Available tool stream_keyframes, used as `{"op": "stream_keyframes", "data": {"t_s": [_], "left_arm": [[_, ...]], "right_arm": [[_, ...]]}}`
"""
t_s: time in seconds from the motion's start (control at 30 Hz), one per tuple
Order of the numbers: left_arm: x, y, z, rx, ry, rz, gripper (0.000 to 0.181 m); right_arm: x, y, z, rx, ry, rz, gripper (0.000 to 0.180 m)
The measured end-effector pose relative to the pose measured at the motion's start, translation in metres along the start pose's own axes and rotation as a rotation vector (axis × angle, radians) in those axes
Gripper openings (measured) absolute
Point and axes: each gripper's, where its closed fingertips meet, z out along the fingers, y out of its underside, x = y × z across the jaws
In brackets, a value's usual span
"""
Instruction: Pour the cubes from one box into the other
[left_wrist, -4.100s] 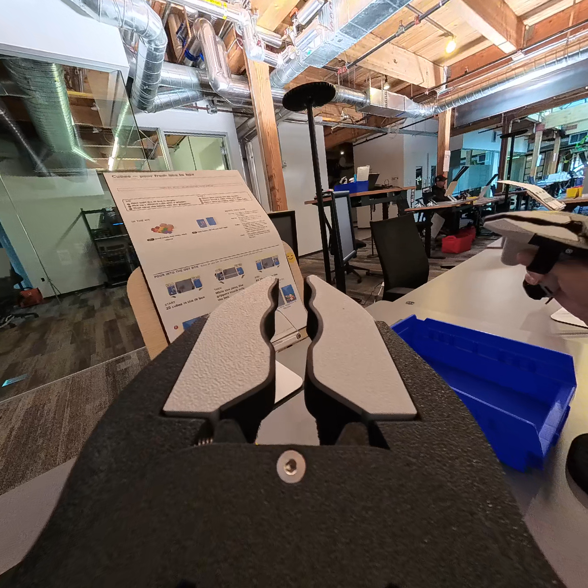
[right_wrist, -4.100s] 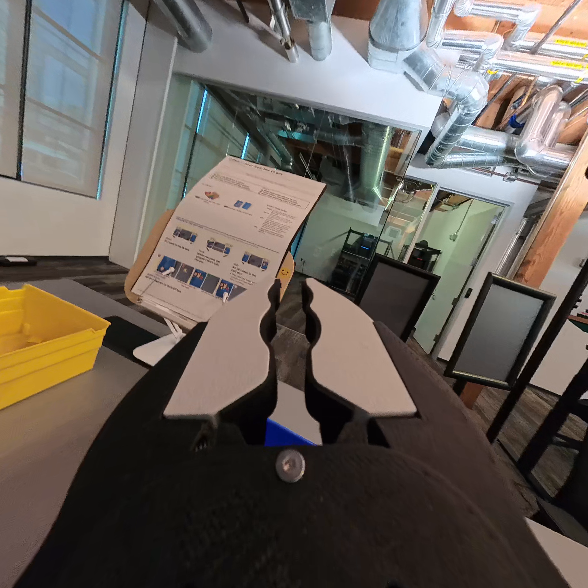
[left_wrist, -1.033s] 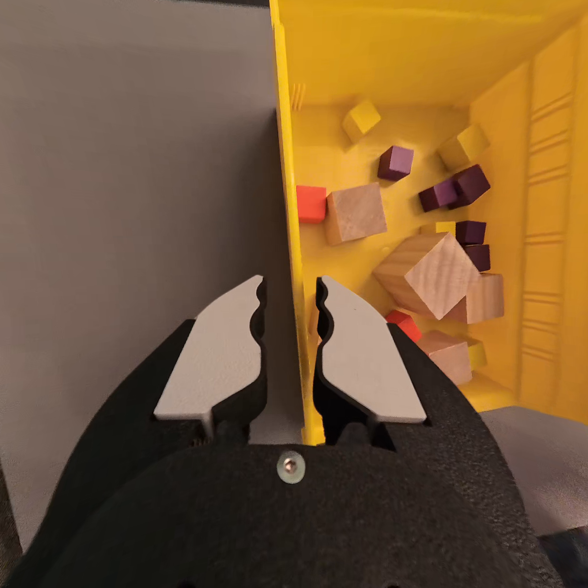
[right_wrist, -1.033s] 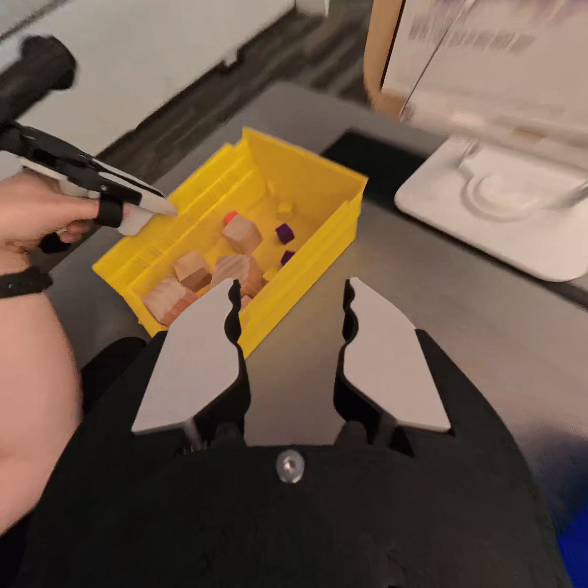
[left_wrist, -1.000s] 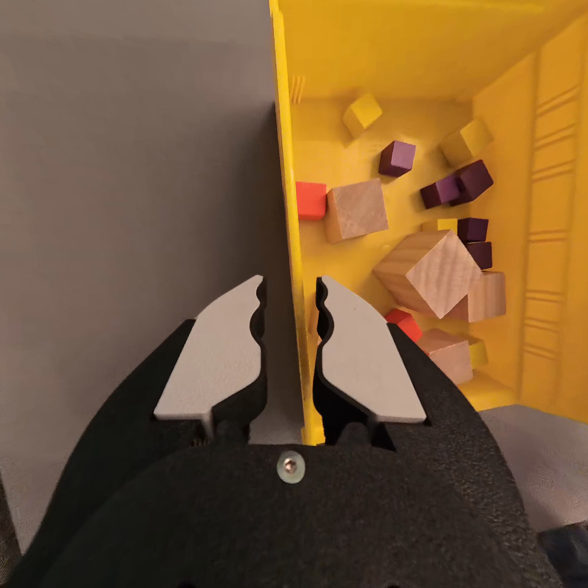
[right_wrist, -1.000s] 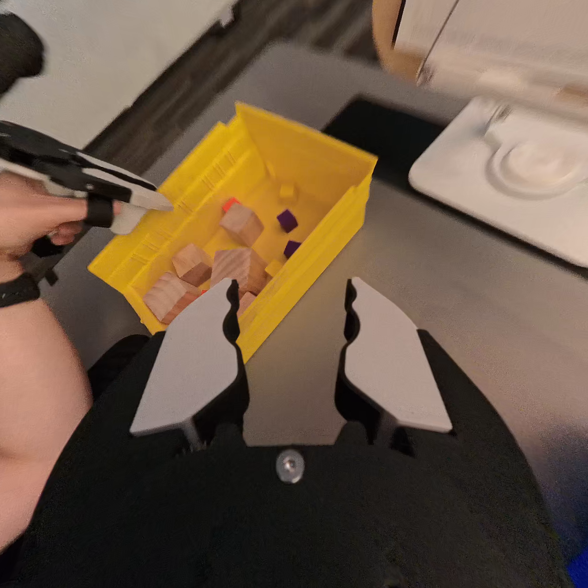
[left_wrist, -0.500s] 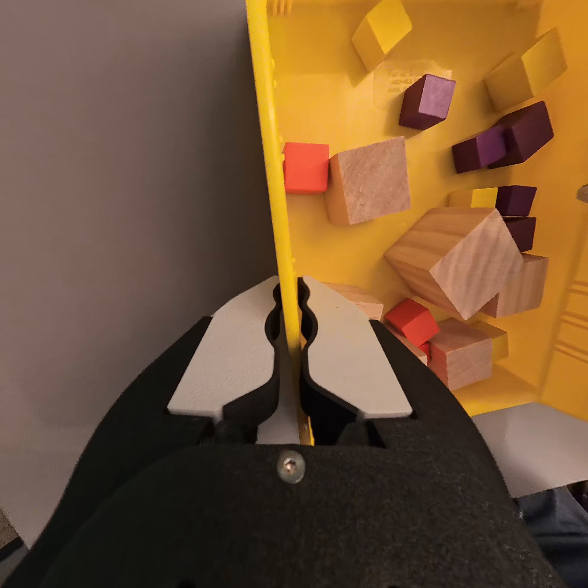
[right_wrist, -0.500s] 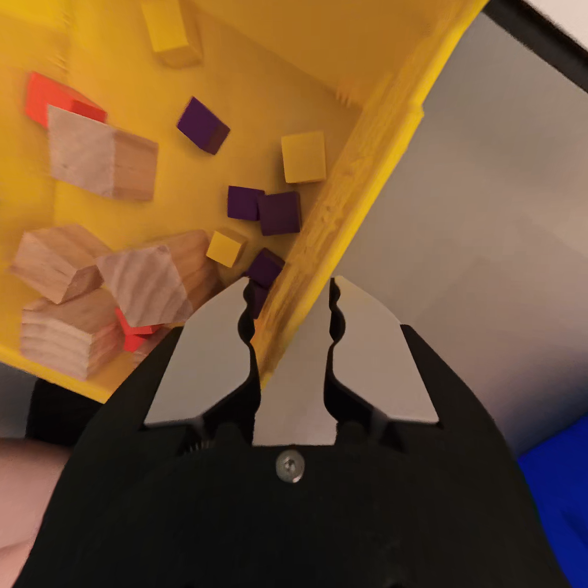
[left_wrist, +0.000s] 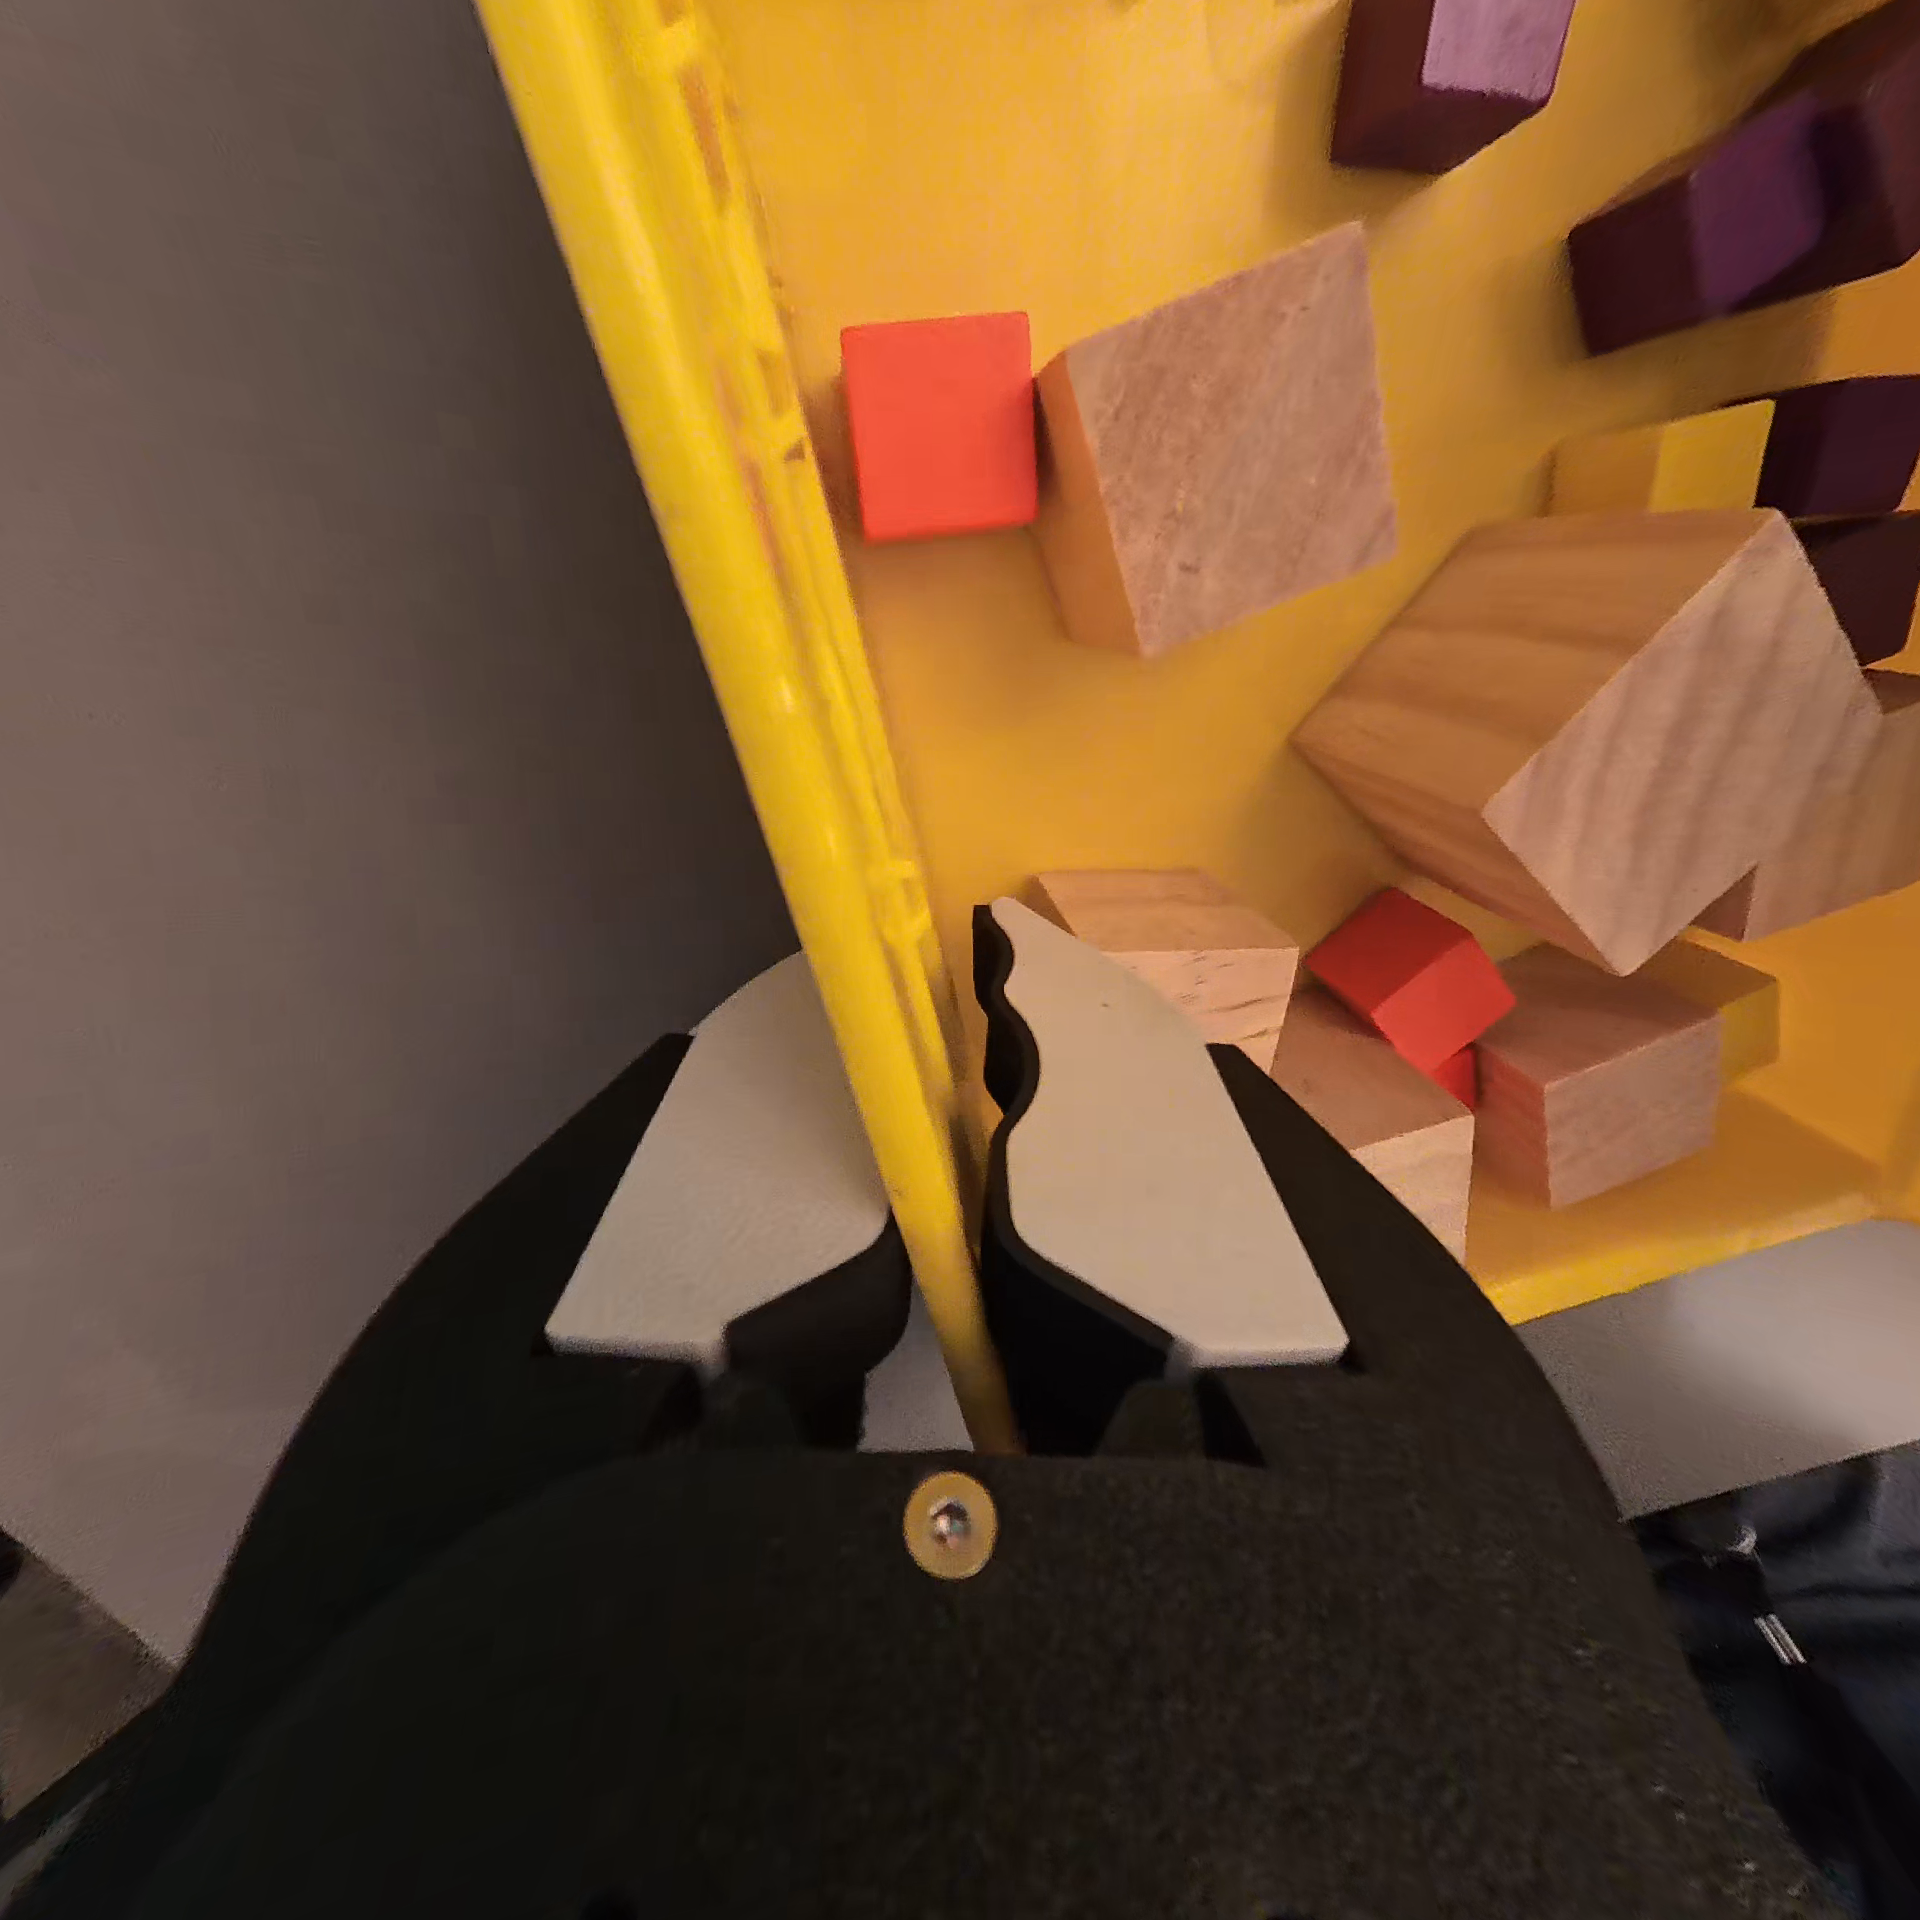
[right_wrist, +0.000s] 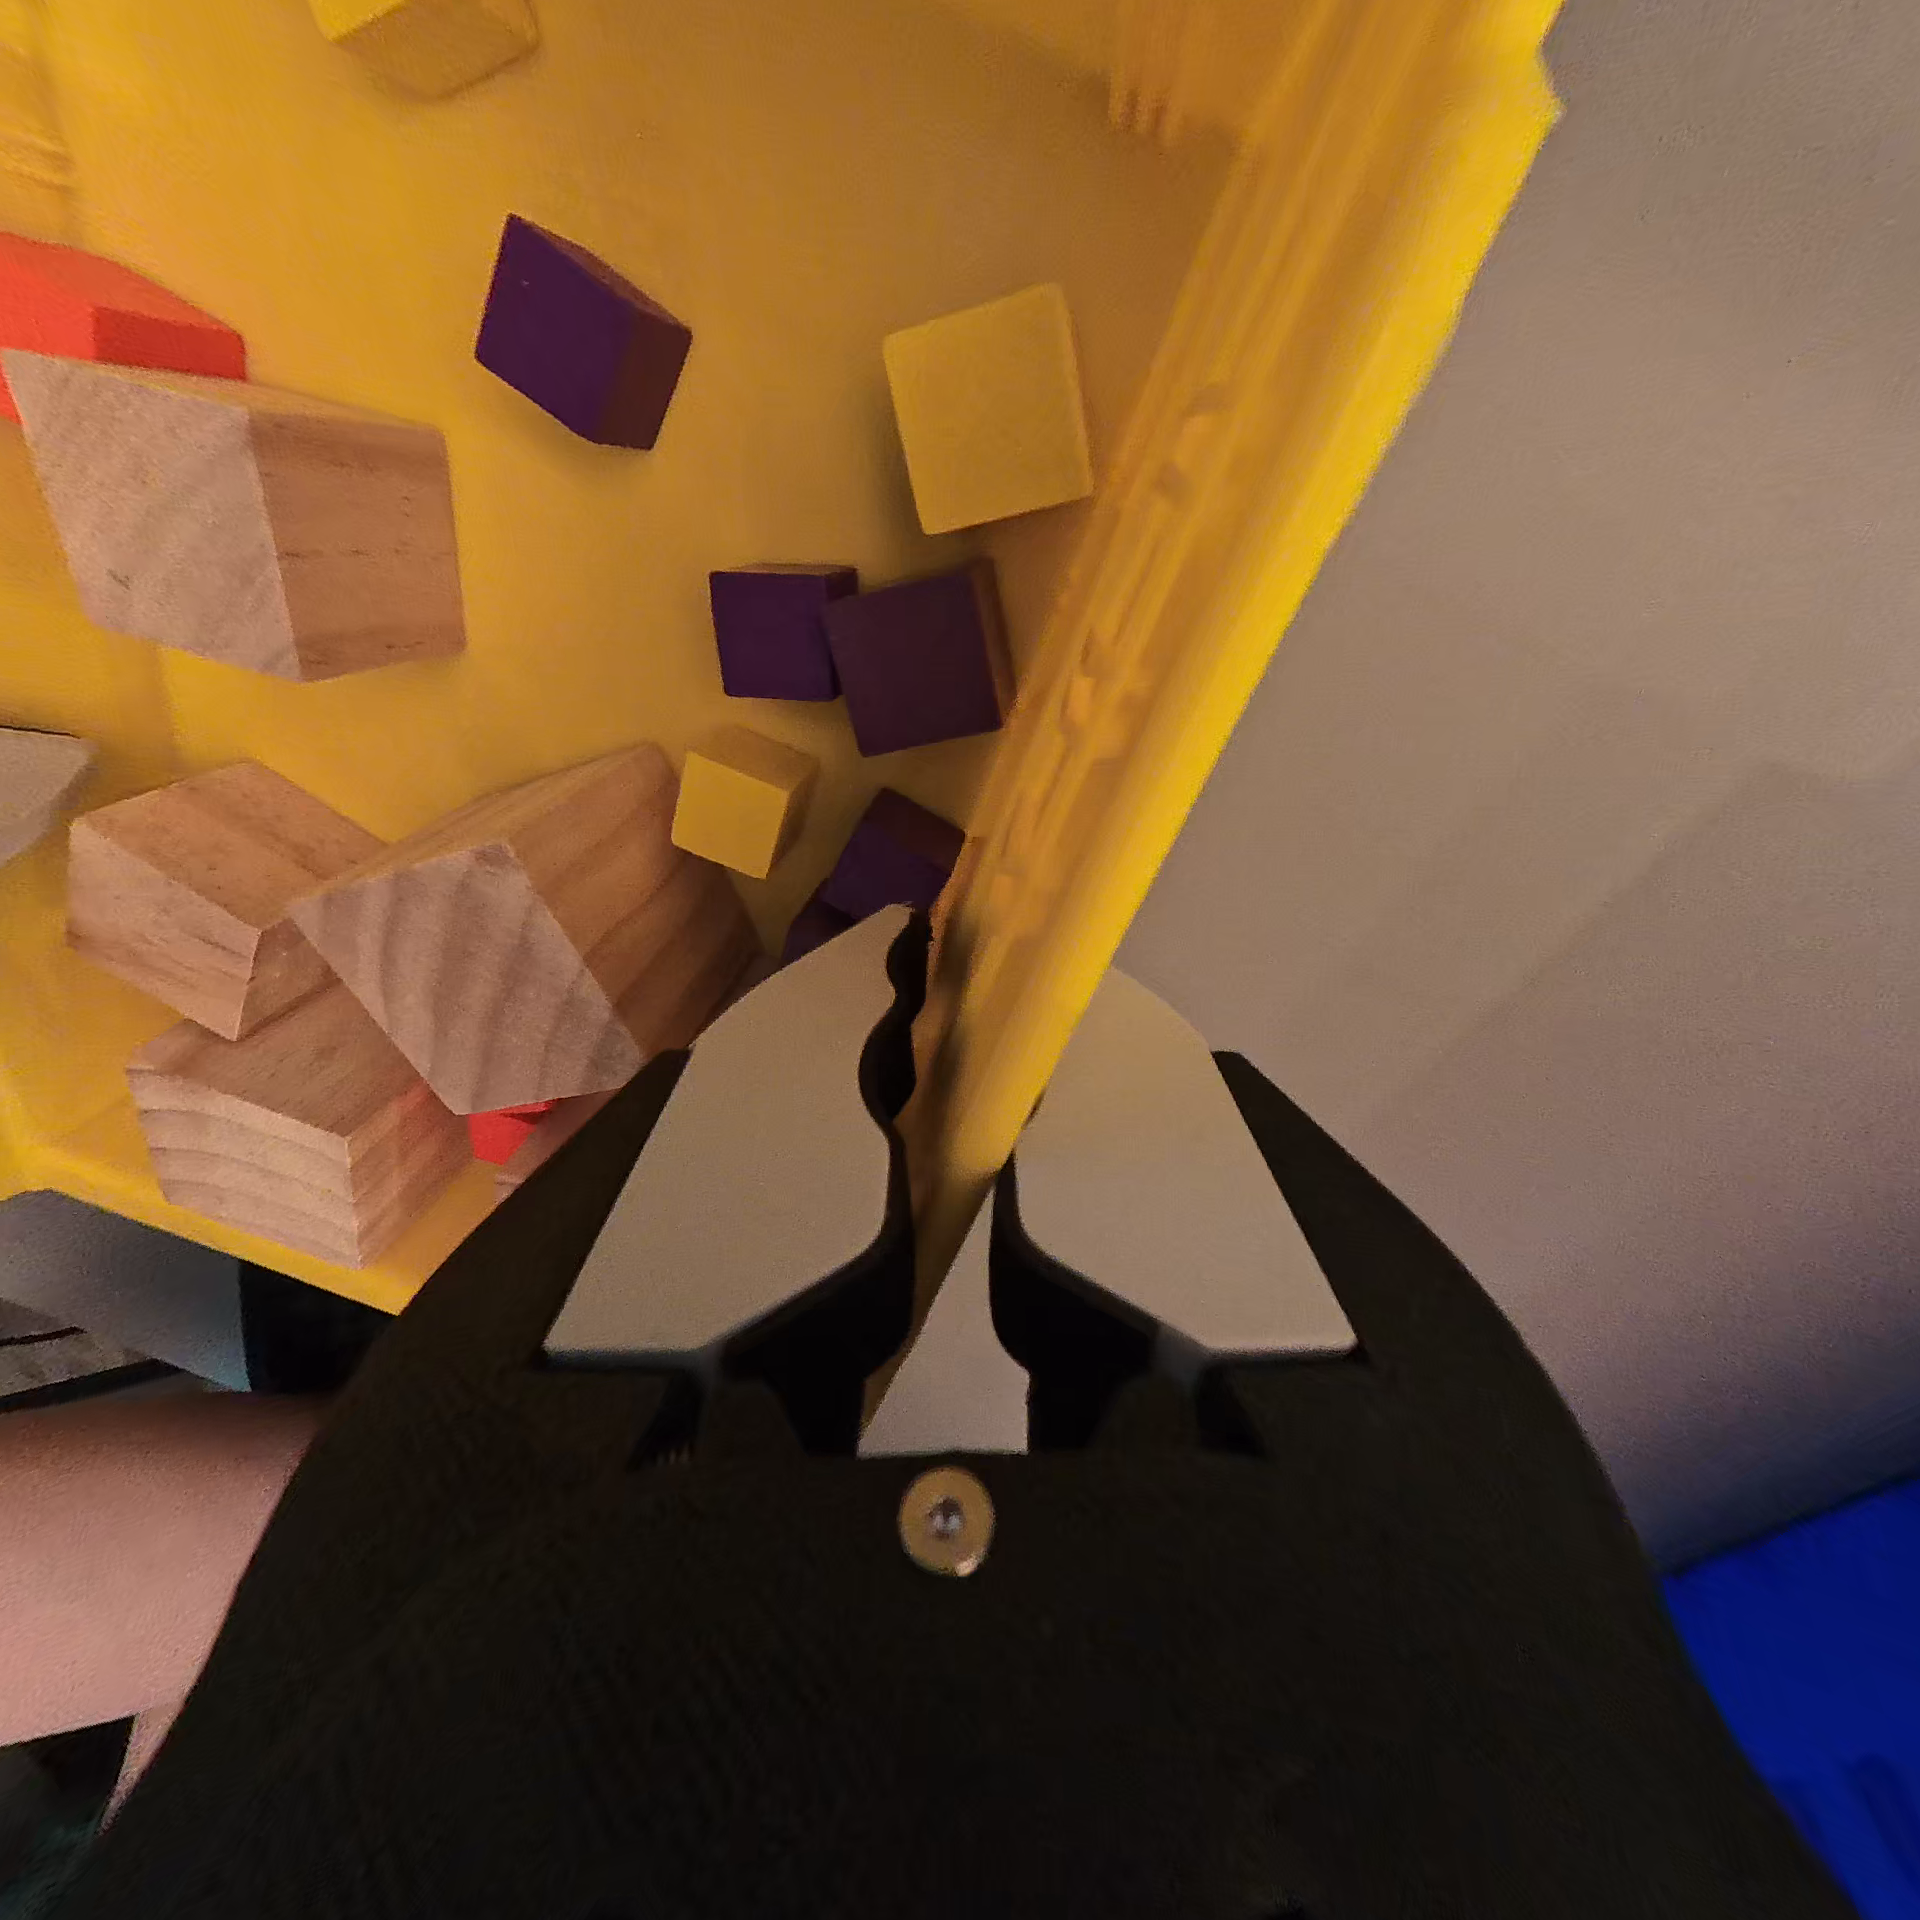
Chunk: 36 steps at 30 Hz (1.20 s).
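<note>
Grey counter (left_wrist: 312, 623) fills the left half of my left wrist view and the right side of my right wrist view, the largest thing I see. Next in size is the yellow box (left_wrist: 1039, 156), which takes the upper right of the left view and the upper left of the right view (right_wrist: 831, 156).

My left claw (left_wrist: 940, 1101) sits at the lower centre of its frame, clamped narrow on the box's side wall: one finger is outside the wall, the other inside. My right claw (right_wrist: 997, 1039) is pinched the same way on the opposite wall, at lower centre, left finger inside, right finger outside.

A patch of the blue box (right_wrist: 1808, 1683) shows in the lower right corner of the right view, on the counter, apart from the yellow one.

Inside the yellow box lie the cubes. The large plain wooden cubes (left_wrist: 1590, 727) are piled at right centre of the left view, some leaning on each other. Smaller ones follow: an orange cube (left_wrist: 935, 426) touching a wooden one beside the gripped wall, purple cubes (right_wrist: 862, 649) against the wall my right claw holds, and yellow cubes (right_wrist: 987, 426) just above them.

A bare forearm (right_wrist: 135, 1538) shows at the lower left of the right view.
</note>
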Motion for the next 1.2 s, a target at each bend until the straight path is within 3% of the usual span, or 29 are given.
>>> {"op": "stream_keyframes", "data": {"t_s": [0.37,0.57,0.87,1.2], "left_arm": [[0.017,-0.006,-0.004,-0.031,-0.063,0.056,0.007],[0.044,-0.018,-0.029,0.025,-0.182,0.139,0.008],[0.143,-0.052,-0.085,0.163,-0.188,0.253,0.01],[0.288,-0.135,-0.155,0.182,-0.32,0.533,0.012]], "right_arm": [[0.015,0.005,-0.003,0.019,-0.019,0.029,0.006],[0.034,0.011,-0.022,0.105,-0.093,0.032,0.005],[0.105,0.039,-0.118,0.261,-0.056,0.03,0.005],[0.226,0.079,-0.214,0.435,-0.129,0.229,0.006]]}}
